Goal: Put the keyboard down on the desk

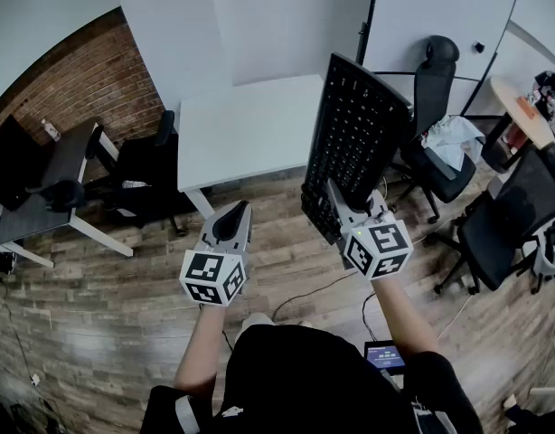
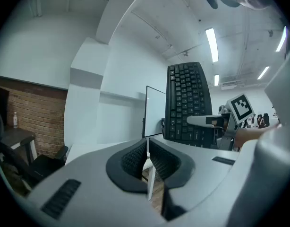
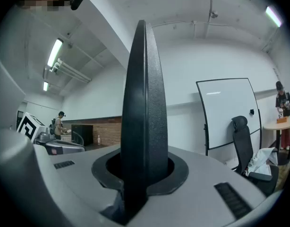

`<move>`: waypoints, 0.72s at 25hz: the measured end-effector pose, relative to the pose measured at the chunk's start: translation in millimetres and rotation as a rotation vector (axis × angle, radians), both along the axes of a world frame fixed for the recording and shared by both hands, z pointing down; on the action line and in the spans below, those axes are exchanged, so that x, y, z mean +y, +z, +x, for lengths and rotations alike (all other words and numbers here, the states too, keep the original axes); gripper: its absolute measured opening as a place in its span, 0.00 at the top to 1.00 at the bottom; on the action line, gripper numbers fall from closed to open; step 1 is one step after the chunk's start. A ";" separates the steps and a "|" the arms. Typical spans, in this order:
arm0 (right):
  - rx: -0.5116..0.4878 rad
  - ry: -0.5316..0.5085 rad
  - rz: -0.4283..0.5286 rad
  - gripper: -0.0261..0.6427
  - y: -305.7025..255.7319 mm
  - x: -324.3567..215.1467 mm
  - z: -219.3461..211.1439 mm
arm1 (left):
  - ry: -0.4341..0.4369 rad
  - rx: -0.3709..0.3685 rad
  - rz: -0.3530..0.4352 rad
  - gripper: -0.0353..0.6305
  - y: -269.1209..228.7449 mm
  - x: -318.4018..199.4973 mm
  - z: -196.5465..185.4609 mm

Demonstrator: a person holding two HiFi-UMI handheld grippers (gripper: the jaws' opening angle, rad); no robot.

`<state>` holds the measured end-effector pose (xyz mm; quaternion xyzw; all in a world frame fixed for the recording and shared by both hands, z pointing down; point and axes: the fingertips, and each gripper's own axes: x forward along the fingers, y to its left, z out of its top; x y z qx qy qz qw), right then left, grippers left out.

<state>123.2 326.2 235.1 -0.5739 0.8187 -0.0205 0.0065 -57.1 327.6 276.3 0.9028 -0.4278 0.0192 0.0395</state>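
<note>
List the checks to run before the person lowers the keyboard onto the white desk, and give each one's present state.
1. Right hand-held gripper shut on the keyboard, at its lower end: ok.
2. Left hand-held gripper shut, empty, apart from the keyboard: ok.
3. Desk top shows nothing in the landing spot: ok.
4. Keyboard lying flat, keys up: not ok. It stands on end, with its keys facing the left hand-held gripper.
5. Keyboard above the desk: cannot tell. The head view shows it by the desk's right edge.
</note>
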 end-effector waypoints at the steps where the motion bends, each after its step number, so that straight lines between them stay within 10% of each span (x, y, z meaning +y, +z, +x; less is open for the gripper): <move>1: -0.001 0.000 -0.001 0.82 0.5 0.1 0.1 | 0.000 0.001 -0.005 0.91 1.1 0.1 0.3; 18: -0.046 -0.006 -0.025 0.82 8.3 -7.7 7.0 | -0.014 -0.005 -0.019 0.91 7.3 -0.6 2.6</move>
